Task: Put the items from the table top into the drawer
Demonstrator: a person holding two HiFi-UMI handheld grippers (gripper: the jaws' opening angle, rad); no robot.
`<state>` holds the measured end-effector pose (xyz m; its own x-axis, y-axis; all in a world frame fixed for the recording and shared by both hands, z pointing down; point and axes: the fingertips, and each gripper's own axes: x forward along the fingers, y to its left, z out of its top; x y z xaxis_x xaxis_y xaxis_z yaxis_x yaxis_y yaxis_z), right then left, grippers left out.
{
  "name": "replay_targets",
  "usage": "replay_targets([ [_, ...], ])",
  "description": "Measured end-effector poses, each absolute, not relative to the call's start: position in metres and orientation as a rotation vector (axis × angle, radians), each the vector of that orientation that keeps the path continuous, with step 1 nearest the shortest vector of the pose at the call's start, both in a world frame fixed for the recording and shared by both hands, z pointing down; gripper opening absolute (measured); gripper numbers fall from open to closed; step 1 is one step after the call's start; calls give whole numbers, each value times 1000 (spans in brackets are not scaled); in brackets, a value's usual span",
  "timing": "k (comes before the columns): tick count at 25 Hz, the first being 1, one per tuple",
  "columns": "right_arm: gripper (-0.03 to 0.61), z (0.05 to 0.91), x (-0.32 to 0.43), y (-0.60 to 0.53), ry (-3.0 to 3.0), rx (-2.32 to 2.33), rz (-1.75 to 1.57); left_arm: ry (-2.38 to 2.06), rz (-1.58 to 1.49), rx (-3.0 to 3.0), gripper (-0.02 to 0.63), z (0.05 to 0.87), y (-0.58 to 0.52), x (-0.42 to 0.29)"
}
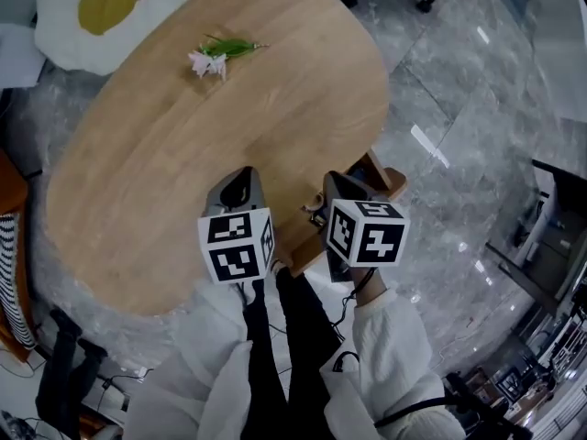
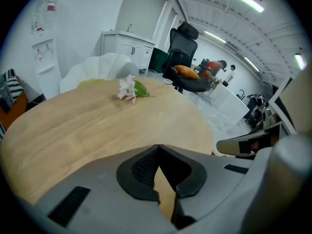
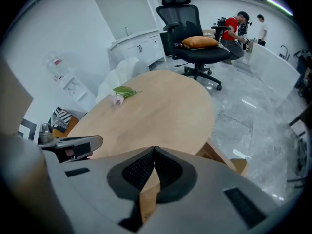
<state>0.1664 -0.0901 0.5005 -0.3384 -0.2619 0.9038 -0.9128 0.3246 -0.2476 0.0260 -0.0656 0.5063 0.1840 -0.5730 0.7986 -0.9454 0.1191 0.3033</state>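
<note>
a pink flower with green leaves (image 1: pixel 218 55) (image 2: pixel 130 89) (image 3: pixel 122 92) is lying on the oval wooden table (image 1: pixel 165 163) (image 2: pixel 73 130) (image 3: pixel 161 111), close to its far edge and well apart from both grippers, with bare wood all round it

the left gripper (image 1: pixel 242 183) (image 2: pixel 157 148) is hanging over the table's near edge, pointing steeply down at the wood; its jaws are pressing tip to tip, with only a thin wedge of table showing lower down between the pads, and they are gripping nothing

the right gripper (image 1: pixel 341 189) (image 3: pixel 155 150) is hovering just beside it, at the same near edge where the table curves toward its right end; its jaws are also meeting at the tips and carrying nothing

a wooden drawer (image 1: pixel 383 180) (image 3: pixel 219 157) is sticking out from under that right stretch of the near edge, just past the right gripper, and its inside is not showing clearly

beyond the table's far edge a black office chair with an orange cushion (image 2: pixel 185 62) (image 3: pixel 195 40) is standing on the grey marble floor (image 1: pixel 459 99), and a white and yellow cushion (image 1: pixel 101 7) is lying off the far left end
</note>
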Motion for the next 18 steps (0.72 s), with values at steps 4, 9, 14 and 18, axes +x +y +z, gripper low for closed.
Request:
replay_targets([
  [4,61,500,131,-114,-1814,976,955,-1526,501,1540,-6,504,-82,-11],
  [9,61,498,94,-148,-1829,939,887,-1561,463,1508,-6,504,-105,-54],
  [14,61,497,67,-175,-1822,915,840,-1568,429,1489,-6,504,-128,-84],
  [18,61,498,46,-199,-1817,887,780,-1576,404,1479,-6,505,-147,-107],
])
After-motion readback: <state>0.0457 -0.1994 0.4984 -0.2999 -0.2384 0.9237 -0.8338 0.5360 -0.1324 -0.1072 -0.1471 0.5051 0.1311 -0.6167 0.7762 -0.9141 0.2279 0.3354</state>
